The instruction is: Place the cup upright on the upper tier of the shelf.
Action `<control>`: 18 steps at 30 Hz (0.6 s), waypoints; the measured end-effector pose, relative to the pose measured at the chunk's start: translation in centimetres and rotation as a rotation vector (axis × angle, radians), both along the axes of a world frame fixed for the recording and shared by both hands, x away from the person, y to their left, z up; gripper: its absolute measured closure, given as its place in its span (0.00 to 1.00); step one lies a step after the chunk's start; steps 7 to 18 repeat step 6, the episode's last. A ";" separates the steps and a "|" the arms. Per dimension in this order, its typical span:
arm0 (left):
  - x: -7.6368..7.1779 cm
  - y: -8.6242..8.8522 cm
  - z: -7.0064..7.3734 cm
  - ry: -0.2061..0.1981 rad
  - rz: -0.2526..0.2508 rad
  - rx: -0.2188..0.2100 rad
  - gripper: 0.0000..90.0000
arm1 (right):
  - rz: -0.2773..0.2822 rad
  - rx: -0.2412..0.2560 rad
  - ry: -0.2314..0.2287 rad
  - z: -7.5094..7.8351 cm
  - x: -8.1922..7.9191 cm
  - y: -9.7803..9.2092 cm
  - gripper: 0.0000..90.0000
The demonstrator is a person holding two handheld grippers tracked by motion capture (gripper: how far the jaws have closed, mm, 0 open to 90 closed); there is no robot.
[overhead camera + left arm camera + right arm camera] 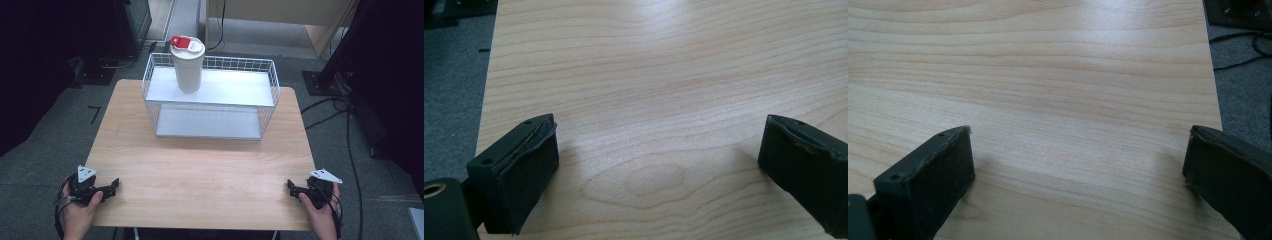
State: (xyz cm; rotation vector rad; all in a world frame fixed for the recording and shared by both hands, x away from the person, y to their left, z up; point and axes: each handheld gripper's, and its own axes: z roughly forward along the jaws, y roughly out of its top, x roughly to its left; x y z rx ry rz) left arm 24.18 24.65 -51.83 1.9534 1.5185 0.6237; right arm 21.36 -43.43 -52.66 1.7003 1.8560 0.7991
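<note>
**Cup untouched on the rack, both hands parked at the near corners**

Nothing of the work looks begun. The white cup with its red-tabbed lid stands upright on the top shelf of the wire rack, toward its left end, at the far side of the counter. The left hand-held gripper rests at the near left corner and the right hand-held gripper at the near right corner, both well apart from the cup. Each has its jaws spread wide with only bare wood between them, as both gripper views show. The whole reach, grasp and move is probably still to come.

Room is generous: the wood between the hands and the rack is bare. The limits are the rack's raised wire rim around the top shelf, which a gripper would likely need to clear from above, and the counter's side edges, which lie just beside each gripper. The lower shelf is unoccupied.
</note>
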 end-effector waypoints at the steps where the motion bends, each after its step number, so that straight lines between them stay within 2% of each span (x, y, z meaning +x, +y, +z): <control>1: 0.0 0.0 0.0 0.000 0.000 -0.001 0.04 | 0.000 -0.001 -0.001 0.0 0.0 0.0 0.00; 3: 0.0 0.0 0.0 0.001 0.002 0.000 0.04 | 0.001 -0.001 -0.001 0.0 0.0 0.0 0.00; 6: 0.2 -0.2 0.0 0.000 0.037 -0.002 0.03 | 0.000 0.000 0.000 0.0 0.0 0.0 0.00; 18: 0.2 -0.2 0.0 0.000 0.037 -0.002 0.03 | 0.000 0.000 0.000 0.0 0.0 0.0 0.00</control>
